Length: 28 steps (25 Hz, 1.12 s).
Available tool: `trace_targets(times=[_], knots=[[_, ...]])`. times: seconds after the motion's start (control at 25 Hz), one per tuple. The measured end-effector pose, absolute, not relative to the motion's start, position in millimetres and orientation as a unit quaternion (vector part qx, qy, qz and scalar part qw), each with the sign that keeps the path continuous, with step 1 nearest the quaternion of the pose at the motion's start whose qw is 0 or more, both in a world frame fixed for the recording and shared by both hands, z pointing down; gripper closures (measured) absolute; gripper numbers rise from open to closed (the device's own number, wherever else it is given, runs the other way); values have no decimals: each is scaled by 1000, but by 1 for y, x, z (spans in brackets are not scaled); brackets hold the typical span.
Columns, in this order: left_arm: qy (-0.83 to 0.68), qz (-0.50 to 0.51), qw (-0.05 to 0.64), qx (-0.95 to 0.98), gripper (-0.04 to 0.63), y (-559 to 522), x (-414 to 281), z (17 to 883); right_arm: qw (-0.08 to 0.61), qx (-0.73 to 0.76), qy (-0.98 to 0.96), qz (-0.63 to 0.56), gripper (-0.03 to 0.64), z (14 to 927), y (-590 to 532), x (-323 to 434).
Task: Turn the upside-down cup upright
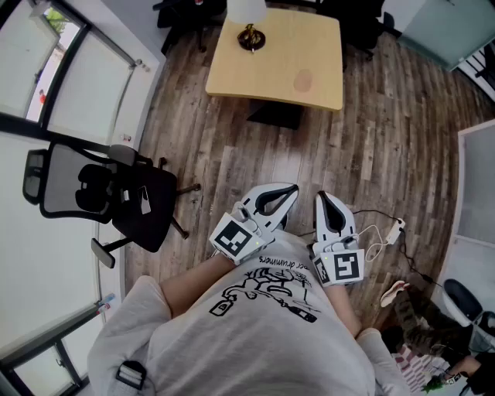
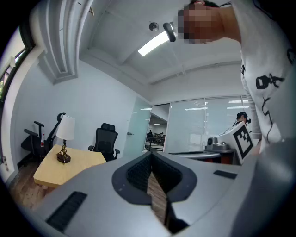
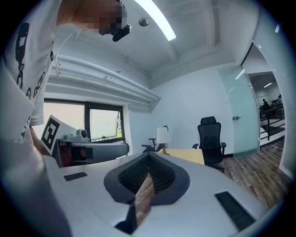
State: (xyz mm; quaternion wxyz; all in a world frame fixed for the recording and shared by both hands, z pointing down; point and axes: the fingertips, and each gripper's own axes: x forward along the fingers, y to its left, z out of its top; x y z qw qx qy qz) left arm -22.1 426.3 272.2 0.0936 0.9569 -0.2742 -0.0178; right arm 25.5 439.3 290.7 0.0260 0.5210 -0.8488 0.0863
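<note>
Standing lamp [image 1: 247, 22] top-cropped; hand-held grippers [image 1: 291, 188] [image 1: 321, 196] closed

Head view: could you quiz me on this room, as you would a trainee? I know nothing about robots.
1. True or false: a lamp stands on the table.
2. In the head view, the chair nearest the person is: A) at the left, B) at the right, C) behind the table.
3. Are the fingers of the left gripper and the right gripper open or shut, and does either hold anything?

Key: 1) True. 2) A. 3) Both are shut and neither holds anything.
</note>
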Motion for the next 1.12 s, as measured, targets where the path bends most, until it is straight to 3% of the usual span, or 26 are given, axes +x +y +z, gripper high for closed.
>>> trace_targets(times=[0.52,1.12], knots=[[-309,-12,120,943,586,376,-26,297,30,507,-855,107,592,312,393,32],[-272,-13,115,955,586,160,-18,297,52,508,-855,92,592,307,185,25]])
